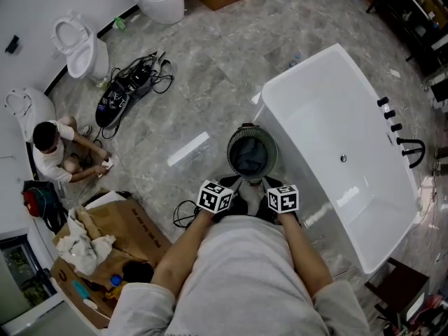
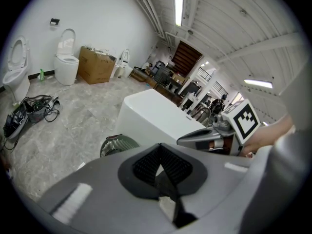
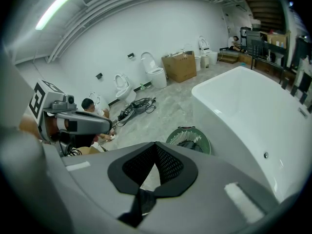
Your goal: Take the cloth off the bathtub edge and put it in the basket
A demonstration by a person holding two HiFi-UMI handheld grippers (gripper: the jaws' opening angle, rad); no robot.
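A: Down in the basket [image 1: 229, 151], beside the bathtub [image 1: 301, 68], is that dark heap the cloth [image 1: 250, 157]?
B: Looks so; the tub's rim shows bare. The left hand-held gripper [image 2: 161, 174] and right hand-held gripper [image 3: 151, 177] are both closed on nothing, near the basket
A: So the drop seems done?
B: I'd judge so; the hands need only draw back
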